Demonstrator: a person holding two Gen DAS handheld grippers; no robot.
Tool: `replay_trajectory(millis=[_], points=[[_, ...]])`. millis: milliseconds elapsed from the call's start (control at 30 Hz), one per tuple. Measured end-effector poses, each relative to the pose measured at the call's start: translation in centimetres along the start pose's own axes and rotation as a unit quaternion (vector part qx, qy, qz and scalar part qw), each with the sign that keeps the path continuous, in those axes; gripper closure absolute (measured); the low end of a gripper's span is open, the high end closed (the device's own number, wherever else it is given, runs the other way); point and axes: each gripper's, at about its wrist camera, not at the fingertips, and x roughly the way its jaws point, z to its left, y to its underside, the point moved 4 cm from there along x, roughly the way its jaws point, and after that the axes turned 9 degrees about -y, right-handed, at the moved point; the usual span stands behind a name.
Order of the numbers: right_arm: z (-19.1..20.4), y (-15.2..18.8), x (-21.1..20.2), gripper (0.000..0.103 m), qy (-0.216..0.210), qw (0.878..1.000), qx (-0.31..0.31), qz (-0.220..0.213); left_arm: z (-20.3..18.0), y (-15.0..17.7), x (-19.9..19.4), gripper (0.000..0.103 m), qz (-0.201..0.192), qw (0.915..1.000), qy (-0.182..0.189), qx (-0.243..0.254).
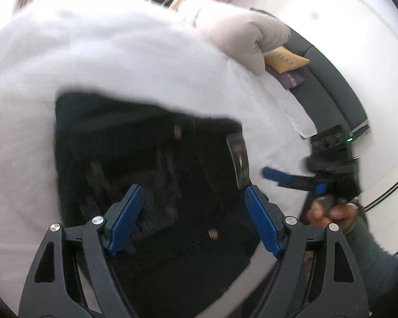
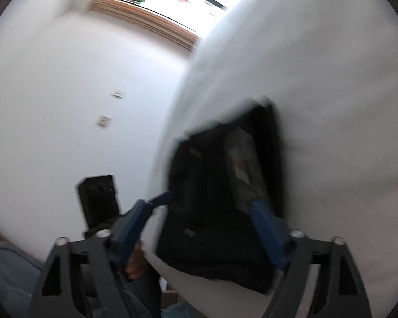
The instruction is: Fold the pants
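Black pants [image 1: 151, 164] lie folded into a compact rectangle on the white bed [image 1: 92, 61], with a grey label near one edge. My left gripper [image 1: 193, 206] is open and empty, hovering just above the pants. In the right wrist view the folded pants [image 2: 220, 198] lie near the bed's edge. My right gripper [image 2: 212, 212] is open and empty, its fingers spread either side of the pants' near end. It also shows in the left wrist view [image 1: 276, 175], to the right of the pants, held in a hand.
A beige duvet [image 1: 241, 34] is bunched at the head of the bed, with a yellow cushion [image 1: 286, 61] and a purple cushion [image 1: 291, 79] against a dark grey headboard [image 1: 331, 79]. A white wall [image 2: 66, 106] and a window [image 2: 172, 0] lie beyond the bed edge.
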Motion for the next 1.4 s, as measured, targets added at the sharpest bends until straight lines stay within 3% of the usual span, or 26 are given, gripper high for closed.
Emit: replay_trajectory(millis=[100,200,267,333,467,633,700,767,933,1000,1033,1067,1100,1133,1167,1233,1267,1300,1400], points=[[1.6,-2.7,1.8,0.01,-0.01,1.0,-0.021,-0.013,1.8,-1.4,1.3,0.025,0.0,0.9996,-0.02,-0.019],[0.3,-4.6,4.7,0.01,-0.012,1.0,-0.001,-0.01,2.9,-2.4,1.9,0.025,-0.003,0.9986,-0.009,-0.052],[-1.2,-5.0,6.0,0.01,-0.004,1.0,0.013,-0.006,3.4,-2.3,3.0,0.025,0.006,0.9986,-0.017,-0.05],[-4.3,-4.9,7.5,0.012,0.03,0.999,0.041,0.004,3.7,-2.2,4.1,0.025,0.012,0.9984,-0.02,-0.051],[-5.4,-4.5,6.3,0.016,-0.003,0.997,0.065,-0.037,4.2,-2.3,5.7,0.025,0.024,0.998,-0.012,-0.057],[-2.2,-3.5,2.9,0.013,0.025,0.999,0.027,-0.022,4.0,-2.7,2.0,0.025,-0.003,0.9987,-0.015,-0.049],[-2.0,-3.5,1.1,0.006,0.056,0.998,0.016,-0.017,4.8,-2.1,-0.6,0.025,-0.032,0.9979,-0.036,-0.043],[-2.4,-3.3,0.3,0.006,0.07,0.997,0.021,-0.003,6.4,-1.3,-2.7,0.025,-0.04,0.9961,-0.057,-0.054],[-5.8,-2.0,3.1,0.007,0.127,0.987,0.069,0.066,9.7,1.4,-1.7,0.024,0.013,0.9913,-0.077,-0.106],[-5.8,-1.9,4.2,0.007,0.141,0.986,0.058,0.066,10.3,2.3,-0.5,0.025,0.046,0.9889,-0.069,-0.123],[-5.4,-1.9,4.7,0.01,0.131,0.988,0.054,0.064,10.4,2.6,0.0,0.025,0.056,0.9882,-0.069,-0.125],[-5.3,-1.9,5.3,0.023,0.12,0.989,0.058,0.067,10.5,2.8,0.2,0.025,0.058,0.9887,-0.07,-0.12],[-5.2,-1.6,6.1,0.025,0.12,0.988,0.061,0.078,10.2,2.7,0.5,0.025,0.061,0.9896,-0.066,-0.112],[-4.8,-1.4,6.8,0.025,0.144,0.985,0.043,0.088,9.8,2.8,0.7,0.03,0.067,0.9904,-0.058,-0.106],[-4.4,-1.3,7.2,0.025,0.15,0.984,0.031,0.095,9.3,2.8,1.5,0.05,0.083,0.9907,-0.042,-0.099],[-3.8,-1.2,7.8,0.026,0.161,0.982,0.025,0.097,9.1,2.7,2.1,0.062,0.095,0.9898,-0.057,-0.09],[-3.6,-1.1,8.0,0.033,0.167,0.981,0.02,0.097,8.9,2.5,2.2,0.069,0.096,0.9902,-0.056,-0.086],[-3.1,-1.0,8.2,0.047,0.182,0.978,0.008,0.099,8.8,2.6,2.2,0.072,0.095,0.9905,-0.057,-0.081],[-1.3,-0.5,9.3,0.063,0.225,0.969,-0.031,0.101,8.4,2.4,1.8,0.08,0.091,0.9918,-0.06,-0.067]])
